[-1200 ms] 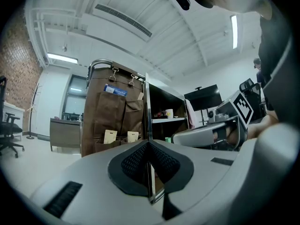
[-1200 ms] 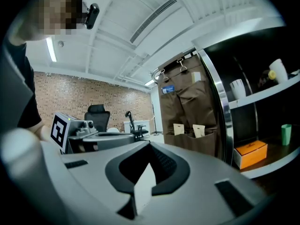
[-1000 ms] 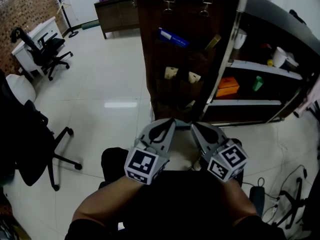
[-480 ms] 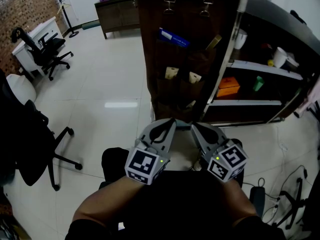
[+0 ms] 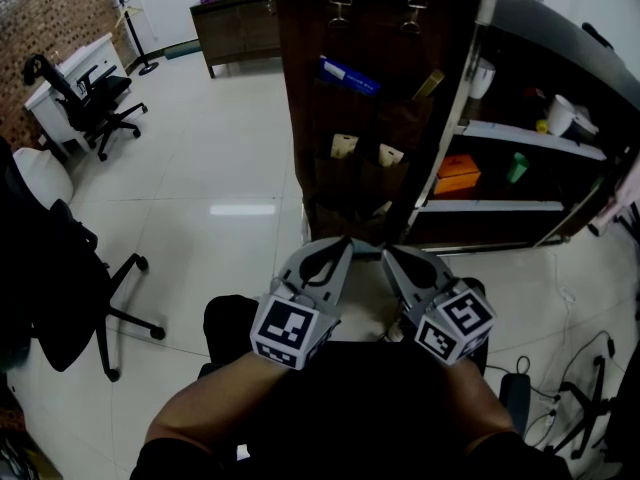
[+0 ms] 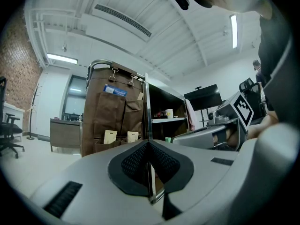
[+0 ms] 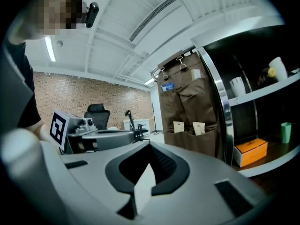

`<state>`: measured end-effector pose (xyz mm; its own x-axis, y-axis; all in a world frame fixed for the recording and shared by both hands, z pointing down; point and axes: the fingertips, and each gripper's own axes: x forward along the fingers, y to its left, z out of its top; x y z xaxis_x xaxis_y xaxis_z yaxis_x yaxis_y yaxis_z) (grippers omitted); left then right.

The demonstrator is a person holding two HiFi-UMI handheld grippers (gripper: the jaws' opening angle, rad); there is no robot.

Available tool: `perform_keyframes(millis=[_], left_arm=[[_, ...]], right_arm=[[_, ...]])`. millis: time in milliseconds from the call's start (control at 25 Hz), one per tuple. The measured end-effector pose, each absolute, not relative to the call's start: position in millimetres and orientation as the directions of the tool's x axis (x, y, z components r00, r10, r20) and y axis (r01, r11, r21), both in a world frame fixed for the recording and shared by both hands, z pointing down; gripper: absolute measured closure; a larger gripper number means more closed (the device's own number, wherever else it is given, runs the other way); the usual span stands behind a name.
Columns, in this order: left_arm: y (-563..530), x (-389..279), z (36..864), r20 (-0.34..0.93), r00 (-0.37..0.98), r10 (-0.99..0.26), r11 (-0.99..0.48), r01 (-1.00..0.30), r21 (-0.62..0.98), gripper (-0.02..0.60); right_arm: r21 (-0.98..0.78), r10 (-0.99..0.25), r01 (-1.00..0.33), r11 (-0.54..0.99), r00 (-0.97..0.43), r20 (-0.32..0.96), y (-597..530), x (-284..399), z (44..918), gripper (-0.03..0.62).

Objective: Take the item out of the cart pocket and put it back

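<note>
A brown fabric pocket organiser (image 5: pixel 370 118) hangs by two clips on the end of the cart. Its upper pockets hold a blue item (image 5: pixel 349 75) and a yellowish stick (image 5: pixel 427 83). Two cream packets (image 5: pixel 343 146) (image 5: pixel 389 154) stick out of the lower pockets. My left gripper (image 5: pixel 345 241) and right gripper (image 5: pixel 386 252) are held side by side close to my body, well short of the organiser. Both are shut with nothing in them. The organiser (image 6: pixel 112 116) shows ahead in the left gripper view and, as the organiser (image 7: pixel 187 107), in the right gripper view.
The cart's shelves hold an orange box (image 5: pixel 456 174), a green cup (image 5: pixel 515 167) and white cups (image 5: pixel 558 113). A black office chair (image 5: pixel 70 288) stands close at my left, another chair (image 5: pixel 90 103) by a white desk further off. Cables (image 5: pixel 580 398) lie on the floor at right.
</note>
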<state>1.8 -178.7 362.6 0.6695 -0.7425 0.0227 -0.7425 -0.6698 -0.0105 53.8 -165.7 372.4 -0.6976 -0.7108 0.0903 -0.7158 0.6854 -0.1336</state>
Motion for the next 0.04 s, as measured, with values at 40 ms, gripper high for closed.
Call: perform_keyframes(millis=[40], left_arm=[[-178.5,2.1,362.4,0.024,0.669,-0.742,-0.670,-0.743,-0.007,0.581]], right_arm=[[-0.133,-0.711,-0.715,0.686,-0.698,0.089,-165.7,53.9,372.0,0.589]])
